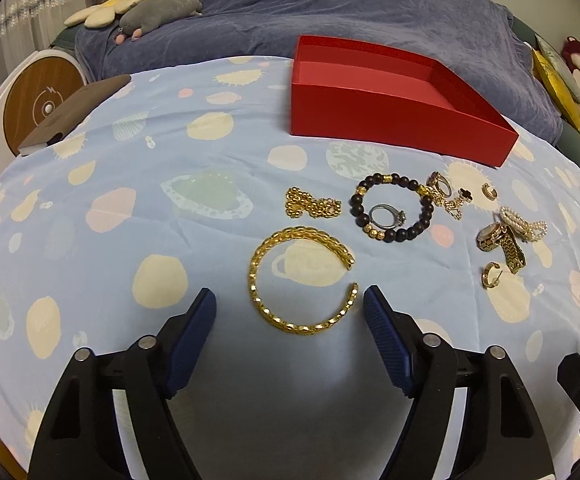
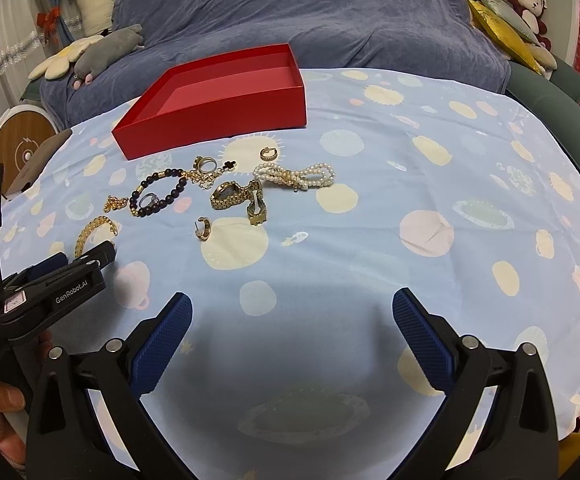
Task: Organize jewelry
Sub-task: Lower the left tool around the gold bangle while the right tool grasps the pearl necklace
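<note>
An empty red box (image 1: 374, 114) stands at the back of the table; it also shows in the right wrist view (image 2: 213, 118). Jewelry lies in front of it: a gold bangle (image 1: 265, 308), a gold chain (image 1: 312, 205), a dark bead bracelet (image 1: 418, 228) with a silver ring (image 1: 386, 218) inside, a gold watch (image 1: 504, 242), a pearl bracelet (image 2: 296, 174), rings and earrings (image 2: 203, 229). My left gripper (image 1: 290, 304) is open, its fingers on either side of the bangle. My right gripper (image 2: 292, 306) is open and empty over bare cloth.
The table wears a light blue patterned cloth (image 2: 410, 208). A grey book (image 1: 73, 110) and a round wooden-faced device (image 1: 41, 100) lie at the back left. A blue-covered sofa (image 1: 330, 12) with plush toys stands behind.
</note>
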The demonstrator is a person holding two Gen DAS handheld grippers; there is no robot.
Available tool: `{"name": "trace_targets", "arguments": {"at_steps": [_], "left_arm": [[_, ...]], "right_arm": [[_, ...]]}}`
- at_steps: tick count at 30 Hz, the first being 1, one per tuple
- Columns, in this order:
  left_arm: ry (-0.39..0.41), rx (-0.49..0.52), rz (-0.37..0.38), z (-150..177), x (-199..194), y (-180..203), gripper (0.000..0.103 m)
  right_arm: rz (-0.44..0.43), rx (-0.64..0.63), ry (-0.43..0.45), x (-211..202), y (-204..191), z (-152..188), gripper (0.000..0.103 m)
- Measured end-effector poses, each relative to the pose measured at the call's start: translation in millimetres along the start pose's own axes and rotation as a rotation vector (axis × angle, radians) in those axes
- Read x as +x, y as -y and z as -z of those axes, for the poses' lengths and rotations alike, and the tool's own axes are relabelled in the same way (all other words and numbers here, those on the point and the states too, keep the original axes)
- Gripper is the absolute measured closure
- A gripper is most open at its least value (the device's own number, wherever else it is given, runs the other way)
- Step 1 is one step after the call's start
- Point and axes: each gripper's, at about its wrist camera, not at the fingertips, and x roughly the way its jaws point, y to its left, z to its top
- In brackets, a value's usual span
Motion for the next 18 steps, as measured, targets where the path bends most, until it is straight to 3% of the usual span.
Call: {"name": "trace_targets", "arguments": {"at_steps": [3,13,18], "left_arm": [[0.010,0.033,0.014,1,-2,7,0.052],[0.025,0.017,0.089,-2,-19,4,0.053],[0.046,-0.017,0.107,-10,-33,-5,0.053]], "right_arm": [[-0.004,0.002,0.001,-1,1,-1,0.005],[-0.010,-0.011,0.013,1,2,-8,0.005],[-0.005,-0.066,0.026,4,5,-45,0.006]]}}
